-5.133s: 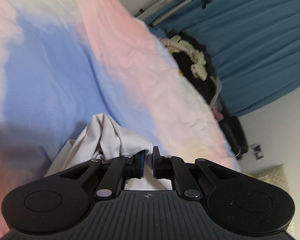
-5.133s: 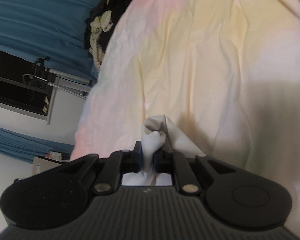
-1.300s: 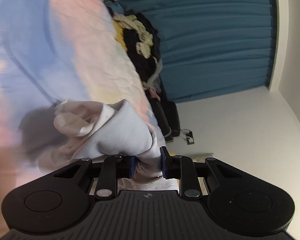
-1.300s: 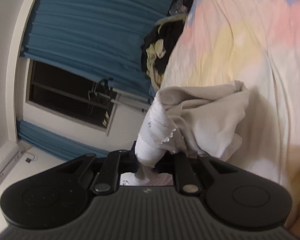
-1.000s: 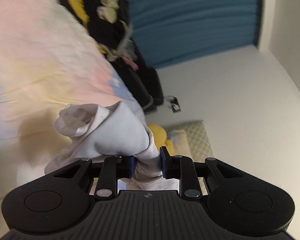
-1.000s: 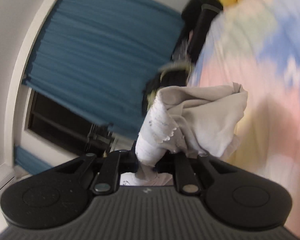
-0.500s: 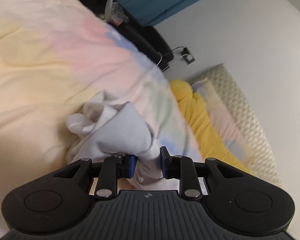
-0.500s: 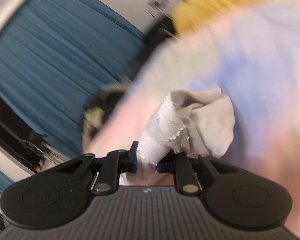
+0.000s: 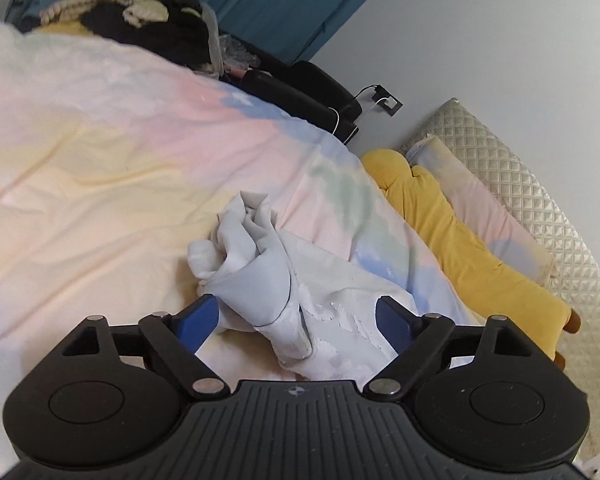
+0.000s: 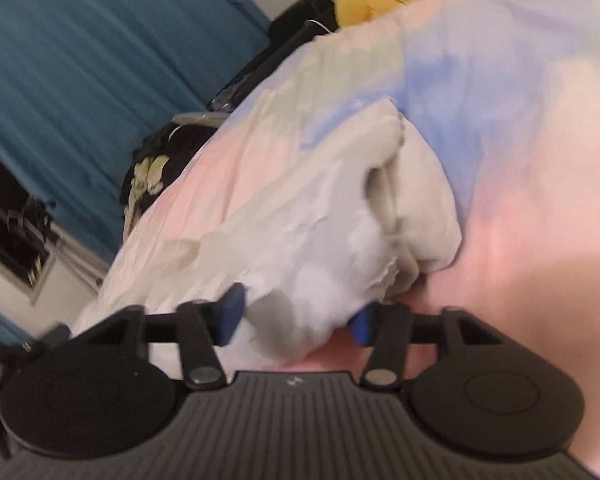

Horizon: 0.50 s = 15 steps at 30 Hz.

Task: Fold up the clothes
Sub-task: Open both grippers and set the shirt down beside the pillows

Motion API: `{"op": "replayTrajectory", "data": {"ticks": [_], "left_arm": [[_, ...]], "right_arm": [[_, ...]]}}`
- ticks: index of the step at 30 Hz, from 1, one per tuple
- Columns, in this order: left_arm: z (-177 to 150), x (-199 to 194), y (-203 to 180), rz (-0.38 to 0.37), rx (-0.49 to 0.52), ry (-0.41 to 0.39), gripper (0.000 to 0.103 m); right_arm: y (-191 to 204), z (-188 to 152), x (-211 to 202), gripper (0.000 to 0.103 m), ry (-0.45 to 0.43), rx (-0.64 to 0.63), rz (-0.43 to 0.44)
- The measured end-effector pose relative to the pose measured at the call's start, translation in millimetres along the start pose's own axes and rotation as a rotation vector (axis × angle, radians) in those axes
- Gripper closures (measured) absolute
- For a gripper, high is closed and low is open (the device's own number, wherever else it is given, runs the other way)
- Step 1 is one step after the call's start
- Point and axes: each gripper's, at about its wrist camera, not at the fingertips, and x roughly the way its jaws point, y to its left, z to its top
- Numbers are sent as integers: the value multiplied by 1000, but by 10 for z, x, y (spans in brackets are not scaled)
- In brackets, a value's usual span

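Observation:
A pale grey-white garment lies bunched and crumpled on the pastel bedspread. My left gripper stands open just over it, blue pads spread wide on either side of the cloth without pinching it. In the right wrist view the same garment lies in a loose heap, with a lace-like trim showing near the fingers. My right gripper is open too, its jaws apart with the cloth's near end lying slack between them. That view is blurred.
A yellow pillow and a quilted cream headboard cushion lie at the bed's right side. A dark pile of clothes sits at the far end before a blue curtain. Black bags stand by the white wall.
Both grippers carried the garment through the air, lowered it onto the bedspread near the pillows, and opened. The cloth has dropped out of their pinch into a heap.

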Motion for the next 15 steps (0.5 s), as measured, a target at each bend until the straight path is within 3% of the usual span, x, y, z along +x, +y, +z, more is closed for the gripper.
{"op": "replayTrajectory", "data": {"ticks": [2,6,9,15], "left_arm": [[20,-291,-77,22,40,-21,14],[61,-930,-244,65,128,-80,10],[99,-1407,-375,100,208,-120,10],[78,-2475,-666,234,387,-294,1]], "right_arm": [[159,-59,-202,43,15,-82,-34],[481,-105,-609,44,-19,-194,24],[857,-11,-909,44,-75,-271,92],[1759,94,-1603,44,-156,-380,290]]}}
